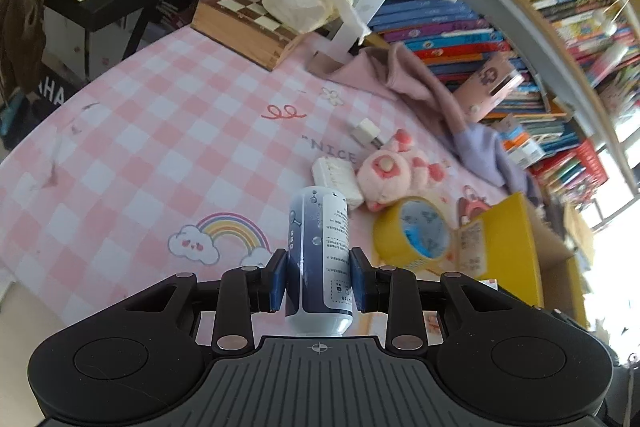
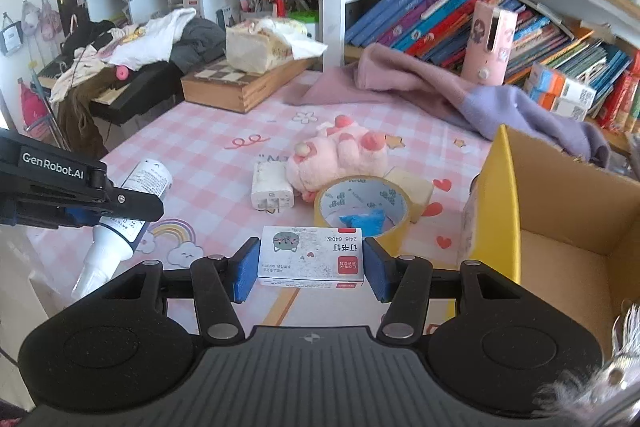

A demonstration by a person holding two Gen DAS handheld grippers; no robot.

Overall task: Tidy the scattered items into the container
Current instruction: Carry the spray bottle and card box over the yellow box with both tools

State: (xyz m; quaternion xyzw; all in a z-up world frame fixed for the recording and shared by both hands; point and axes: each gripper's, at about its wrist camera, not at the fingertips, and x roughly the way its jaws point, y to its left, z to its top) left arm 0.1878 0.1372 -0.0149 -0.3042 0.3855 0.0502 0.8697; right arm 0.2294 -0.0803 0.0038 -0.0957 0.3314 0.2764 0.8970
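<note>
The left tool [image 1: 318, 279] squeezes a bottle [image 1: 320, 259] above the surface [image 1: 140, 147]. The right tool [image 2: 311, 263] pinches a small staple box [image 2: 311, 255] near the cardboard box [image 2: 560, 227]. The round bottle might slip and fall.

Checked table [image 2: 208, 139]; tape [image 2: 362, 205], charger [image 2: 272, 189].

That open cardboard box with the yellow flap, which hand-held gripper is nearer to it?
Right. The right hand-held gripper sits just beside the cardboard box; the left hand-held gripper is farther off, across the table.
</note>
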